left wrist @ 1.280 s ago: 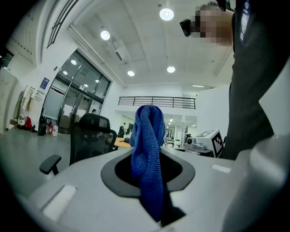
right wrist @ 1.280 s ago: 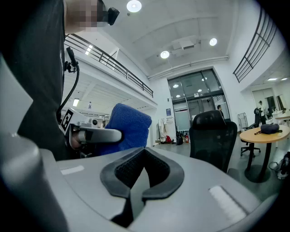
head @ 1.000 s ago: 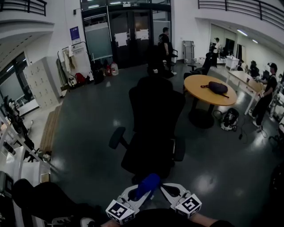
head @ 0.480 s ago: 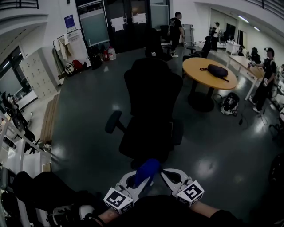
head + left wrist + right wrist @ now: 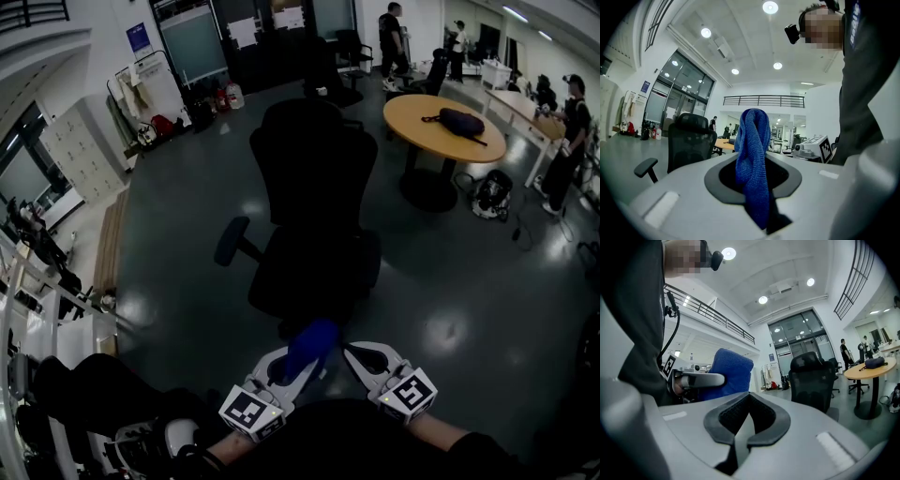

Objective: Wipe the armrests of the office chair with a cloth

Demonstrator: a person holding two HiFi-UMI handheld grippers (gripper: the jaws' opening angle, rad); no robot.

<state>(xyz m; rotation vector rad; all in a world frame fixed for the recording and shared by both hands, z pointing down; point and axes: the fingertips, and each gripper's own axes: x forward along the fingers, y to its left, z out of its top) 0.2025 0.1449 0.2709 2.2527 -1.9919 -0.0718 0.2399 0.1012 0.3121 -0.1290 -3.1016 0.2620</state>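
A black office chair stands on the dark floor ahead, its back toward me, with its left armrest sticking out and its right armrest partly hidden by the seat. My left gripper is shut on a blue cloth, which stands up bunched between the jaws. My right gripper is beside it, shut with nothing in it. Both are held low in front of me, short of the chair. The chair shows in the left gripper view and the chair in the right gripper view.
A round wooden table with a dark bag stands right of the chair, a backpack on the floor beside it. People stand at the back right near desks. White shelving and a dark object lie at my left.
The view has closed in on the chair and tilted down. Both grippers kept their places in front of me, the left still holding the cloth.
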